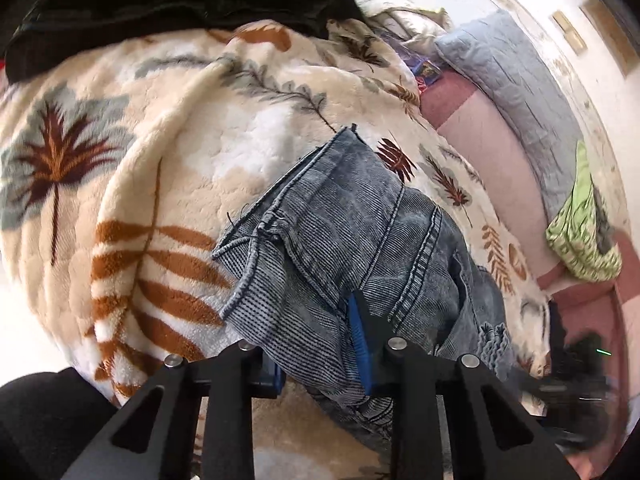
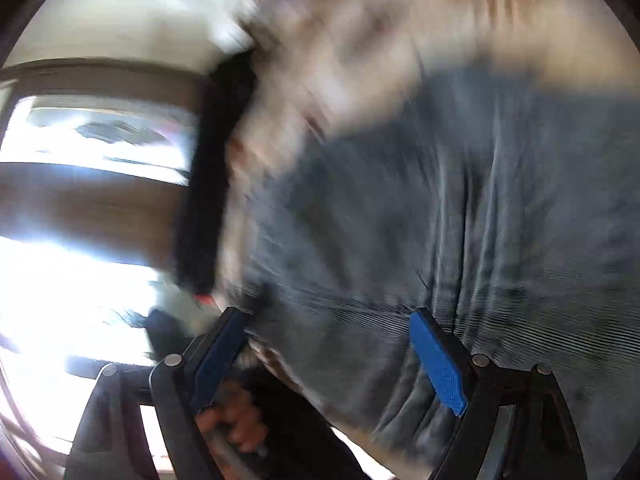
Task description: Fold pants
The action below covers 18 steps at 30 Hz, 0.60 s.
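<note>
A bed fills the scene, covered by a cream fleece blanket printed with rust and grey-blue leaves, which gives a soft, wide surface for laying a garment flat. Nearest the left wrist camera, the left gripper has its jaws drawn in on a bunched fold of the jeans, the blue pads pressing denim between them; by the look of it this grip is meant to anchor or lift one end so the cloth can be doubled over. The jeans, grey-blue washed denim, lie crumpled across the middle of the blanket, a hem or cuff edge turned up toward the far side. Beyond them sit a heap of black clothing at the top of the blanket, a pale blue quilted pillow on a pink sheet, and a green patterned cloth by the wall. The right wrist view is heavily smeared, yet it shows what the left one barely does: the right gripper with jaws standing wide, holding nothing, poised over a broad stretch of the same denim, with the person's hand on a handle below and a bright window to one side. The fold looks barely begun.
</note>
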Each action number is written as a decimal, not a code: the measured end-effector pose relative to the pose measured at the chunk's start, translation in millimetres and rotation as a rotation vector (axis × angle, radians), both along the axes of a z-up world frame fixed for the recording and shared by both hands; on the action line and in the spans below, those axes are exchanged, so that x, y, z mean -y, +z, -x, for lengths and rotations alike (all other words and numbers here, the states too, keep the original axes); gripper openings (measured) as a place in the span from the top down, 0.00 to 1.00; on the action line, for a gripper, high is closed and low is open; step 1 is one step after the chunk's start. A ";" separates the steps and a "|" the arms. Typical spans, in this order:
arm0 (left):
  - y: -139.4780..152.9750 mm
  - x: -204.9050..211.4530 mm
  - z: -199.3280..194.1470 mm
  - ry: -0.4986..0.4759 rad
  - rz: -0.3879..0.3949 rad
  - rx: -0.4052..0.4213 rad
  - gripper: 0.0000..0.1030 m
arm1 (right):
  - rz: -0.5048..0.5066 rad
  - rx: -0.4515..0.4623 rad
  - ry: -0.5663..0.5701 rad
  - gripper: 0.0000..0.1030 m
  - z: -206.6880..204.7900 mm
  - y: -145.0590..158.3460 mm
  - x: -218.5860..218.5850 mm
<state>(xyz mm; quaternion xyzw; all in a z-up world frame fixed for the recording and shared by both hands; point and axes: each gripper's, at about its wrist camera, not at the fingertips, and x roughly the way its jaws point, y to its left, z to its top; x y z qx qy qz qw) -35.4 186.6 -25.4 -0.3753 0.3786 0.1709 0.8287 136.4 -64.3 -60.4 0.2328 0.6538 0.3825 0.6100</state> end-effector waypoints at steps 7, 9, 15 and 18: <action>1.8 1.4 4.3 -0.007 -0.037 -0.010 0.74 | -0.009 0.051 -0.007 0.18 4.1 34.4 0.0; 3.0 2.6 3.1 -0.012 -0.050 -0.013 0.74 | 0.043 0.009 0.009 0.18 0.3 12.4 -7.4; 13.4 11.3 1.2 -0.021 -0.111 -0.027 0.78 | -0.006 0.005 -0.016 0.19 2.0 22.1 5.1; 23.3 16.9 -0.2 -0.032 -0.153 -0.023 0.81 | -0.058 0.031 -0.048 0.19 9.4 31.1 33.1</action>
